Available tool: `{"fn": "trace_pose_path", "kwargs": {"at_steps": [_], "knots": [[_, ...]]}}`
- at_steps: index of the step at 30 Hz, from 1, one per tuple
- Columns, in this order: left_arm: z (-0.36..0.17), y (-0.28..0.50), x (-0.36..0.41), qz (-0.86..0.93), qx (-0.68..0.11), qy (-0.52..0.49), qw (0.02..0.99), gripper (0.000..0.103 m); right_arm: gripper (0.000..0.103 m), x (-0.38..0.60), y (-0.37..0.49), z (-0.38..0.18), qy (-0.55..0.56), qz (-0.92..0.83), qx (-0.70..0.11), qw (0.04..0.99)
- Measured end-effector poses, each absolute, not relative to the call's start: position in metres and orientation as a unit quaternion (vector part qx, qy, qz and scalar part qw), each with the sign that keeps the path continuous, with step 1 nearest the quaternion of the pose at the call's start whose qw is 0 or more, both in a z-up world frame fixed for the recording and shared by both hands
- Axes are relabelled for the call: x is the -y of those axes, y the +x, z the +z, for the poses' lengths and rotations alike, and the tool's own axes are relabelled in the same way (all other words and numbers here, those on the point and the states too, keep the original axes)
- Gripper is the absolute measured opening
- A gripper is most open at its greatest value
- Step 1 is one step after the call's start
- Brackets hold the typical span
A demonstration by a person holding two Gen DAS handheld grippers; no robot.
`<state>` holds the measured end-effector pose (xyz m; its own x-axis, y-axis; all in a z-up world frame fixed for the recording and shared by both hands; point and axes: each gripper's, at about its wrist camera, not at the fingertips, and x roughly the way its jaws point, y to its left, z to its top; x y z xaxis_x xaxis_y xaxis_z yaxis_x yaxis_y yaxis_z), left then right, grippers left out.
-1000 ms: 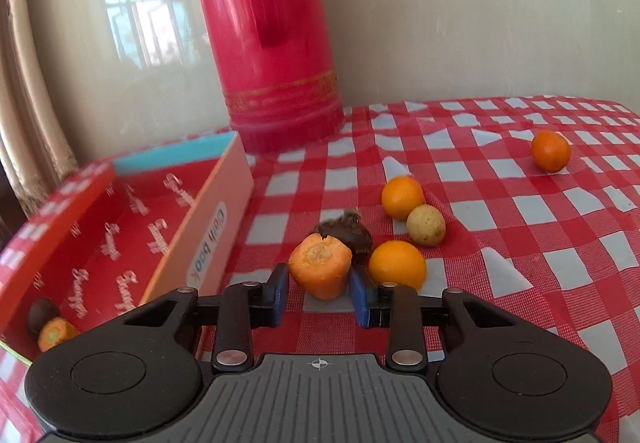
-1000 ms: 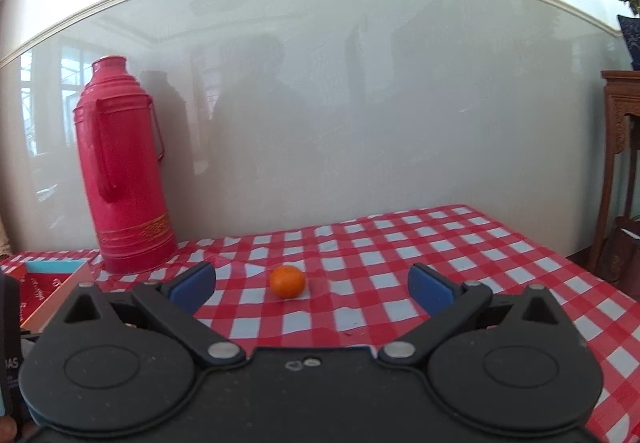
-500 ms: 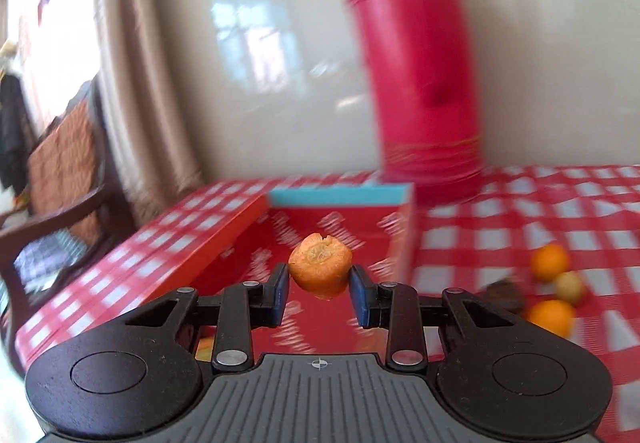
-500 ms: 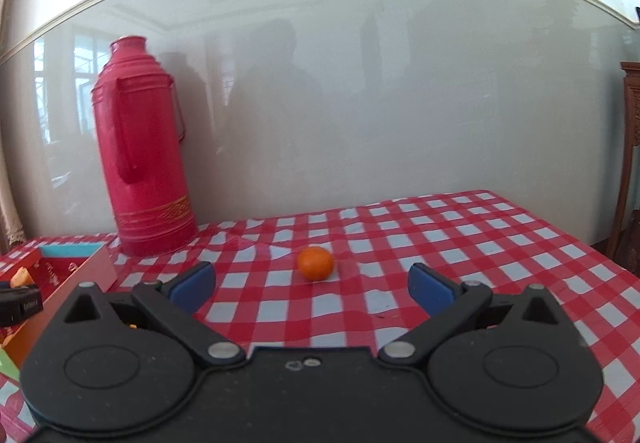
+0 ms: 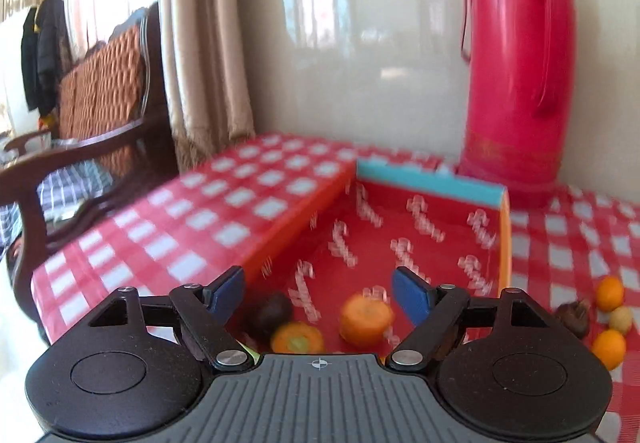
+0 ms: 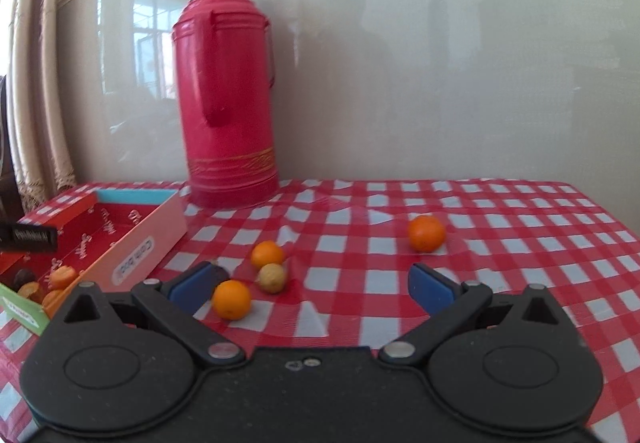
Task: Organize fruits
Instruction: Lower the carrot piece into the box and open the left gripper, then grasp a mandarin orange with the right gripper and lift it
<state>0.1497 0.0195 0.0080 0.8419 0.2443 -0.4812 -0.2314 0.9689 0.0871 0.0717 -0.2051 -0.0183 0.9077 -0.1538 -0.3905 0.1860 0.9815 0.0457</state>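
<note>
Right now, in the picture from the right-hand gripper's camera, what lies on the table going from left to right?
Red box → red thermos and, nearer, a cluster of two oranges and a pale round fruit → a lone orange.

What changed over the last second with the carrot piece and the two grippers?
The left hand-held gripper carried the carrot piece from the cloth over the box and let go; its jaws are opening and the piece now lies inside. The right hand-held gripper swung left toward the fruit cluster, open and empty. The flask and lone orange stayed put.
</note>
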Motion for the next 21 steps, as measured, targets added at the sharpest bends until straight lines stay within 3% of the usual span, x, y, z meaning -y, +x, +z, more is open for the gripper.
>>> {"fn": "trace_pose_path", "kwargs": {"at_steps": [3,8,14,17,19,21], "knots": [[0.014,0.138,-0.030,0.137,-0.228,0.025,0.964,0.096,0.097,0.196,0.087,-0.023,0.052,-0.057,-0.219,0.973],[0.023,0.124,-0.056,0.173,-0.192,0.033,0.965,0.100,0.087,0.185,0.108,-0.032,0.067,-0.040,-0.251,0.965],[0.023,0.125,-0.096,0.213,-0.203,0.013,0.956,0.102,0.081,0.176,0.126,-0.037,0.065,-0.052,-0.272,0.959],[0.021,0.123,-0.112,0.233,-0.205,0.004,0.951,0.103,0.065,0.174,0.135,-0.039,0.071,-0.055,-0.287,0.954],[0.020,0.122,-0.122,0.247,-0.206,-0.001,0.947,0.103,0.049,0.173,0.143,-0.043,0.071,-0.058,-0.302,0.949],[0.017,0.121,-0.132,0.257,-0.210,-0.006,0.943,0.103,0.045,0.171,0.151,-0.046,0.068,-0.062,-0.314,0.945]]}}
